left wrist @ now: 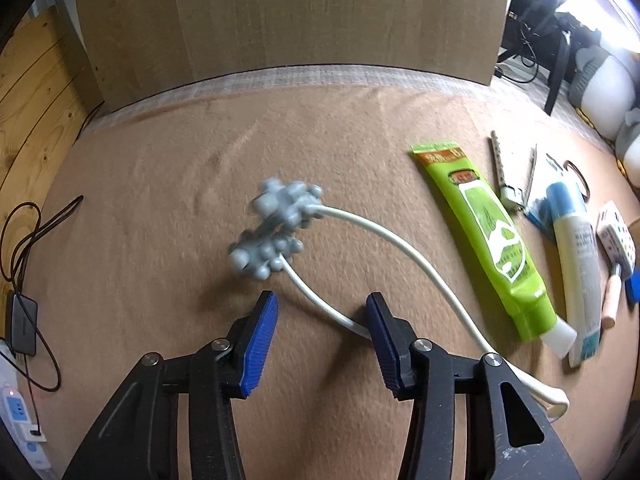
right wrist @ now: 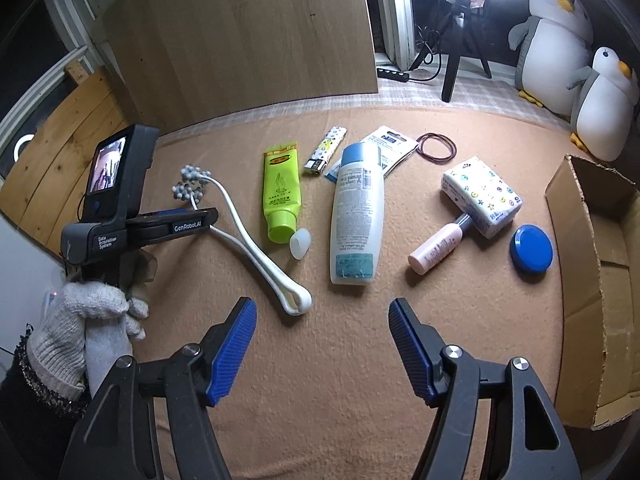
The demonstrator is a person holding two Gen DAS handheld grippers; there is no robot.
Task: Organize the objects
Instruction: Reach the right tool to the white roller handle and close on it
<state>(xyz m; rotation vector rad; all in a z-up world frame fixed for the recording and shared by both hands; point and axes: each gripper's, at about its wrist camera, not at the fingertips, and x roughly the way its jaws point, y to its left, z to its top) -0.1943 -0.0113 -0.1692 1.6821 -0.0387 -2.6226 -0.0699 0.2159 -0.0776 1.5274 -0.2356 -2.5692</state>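
Note:
A white two-armed massager with grey knobbed rollers (left wrist: 276,228) lies on the tan cloth; it also shows in the right wrist view (right wrist: 248,232). My left gripper (left wrist: 322,316) is open just above it, one white arm passing by the right finger. My right gripper (right wrist: 322,328) is open and empty over bare cloth. In a row to the right lie a green tube (right wrist: 282,192), a lighter (right wrist: 326,150), a white bottle (right wrist: 356,216), a small pink bottle (right wrist: 436,246), a tissue pack (right wrist: 482,196) and a blue lid (right wrist: 531,253).
An open cardboard box (right wrist: 596,264) stands at the right edge. A wooden board (right wrist: 240,40) rises behind the cloth. A hair tie (right wrist: 436,146), a packet (right wrist: 390,146), two plush penguins (right wrist: 560,48) and a lamp stand are at the back right. Cables and a power strip (left wrist: 20,412) lie at left.

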